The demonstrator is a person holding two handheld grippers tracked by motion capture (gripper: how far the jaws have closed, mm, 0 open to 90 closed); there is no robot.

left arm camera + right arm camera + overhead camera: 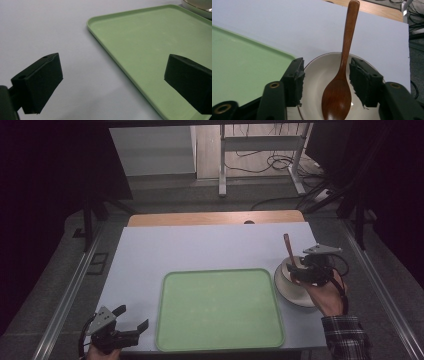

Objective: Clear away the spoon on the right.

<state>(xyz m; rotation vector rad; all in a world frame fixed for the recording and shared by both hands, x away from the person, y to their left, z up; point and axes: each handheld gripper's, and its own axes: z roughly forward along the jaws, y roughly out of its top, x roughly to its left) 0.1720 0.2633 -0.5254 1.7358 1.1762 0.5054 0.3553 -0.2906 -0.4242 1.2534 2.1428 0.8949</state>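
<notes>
On the right side of the pale tabletop (200,245), a cream bowl (290,287) sits just beside the right edge of a green tray (220,310). 1 brown wooden spoon (340,82) rests in the bowl, its handle rising over the far rim. Over the bowl hangs the right gripper (325,80), jaws apart on either side of the spoon without touching it. Near the tabletop's front left corner, the left gripper (134,317) hovers with its 2 jaws wide apart, holding nothing, pointed toward the tray.
</notes>
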